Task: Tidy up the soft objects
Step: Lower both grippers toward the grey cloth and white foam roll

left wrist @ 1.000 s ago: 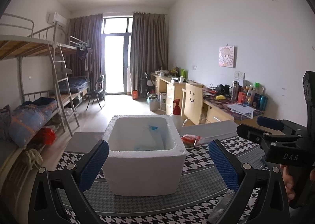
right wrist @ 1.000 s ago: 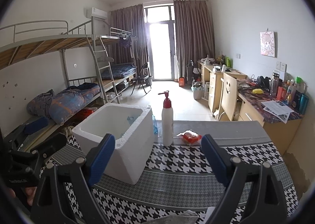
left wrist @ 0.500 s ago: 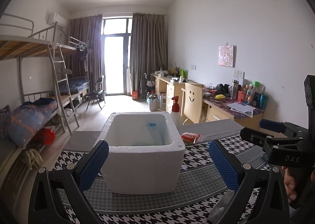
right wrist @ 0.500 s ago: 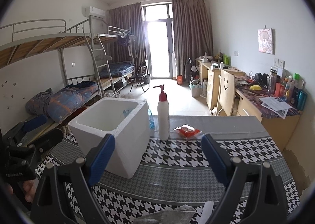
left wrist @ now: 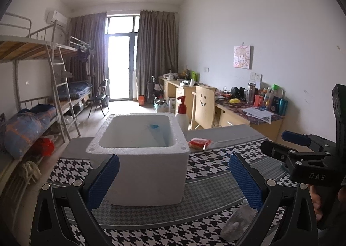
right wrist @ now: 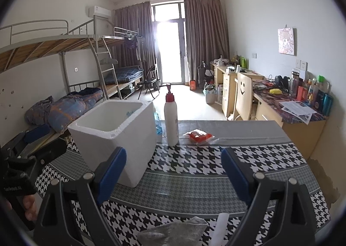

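From your left wrist, your left tongs [left wrist: 173, 172] stand wide and empty over the houndstooth desk [left wrist: 207, 194], framing the white foam box [left wrist: 140, 159]; a grey soft cloth [left wrist: 236, 222] lies near the right finger. From your right wrist, your right tongs [right wrist: 174, 170] gape empty too, the cloth [right wrist: 173, 230] just below them, a red packet [right wrist: 199, 135] beyond beside the pump bottle [right wrist: 170, 120].

Grey cloth [right wrist: 173, 232] (crumpled) beside foam box [right wrist: 112, 135]

Left wrist view facing foam box [left wrist: 138, 151] head-on and close, right wrist view angled from its right, both sharing tablecloth [right wrist: 194, 185], pump bottle [right wrist: 171, 120], possibly grey cloth at bottom edge.
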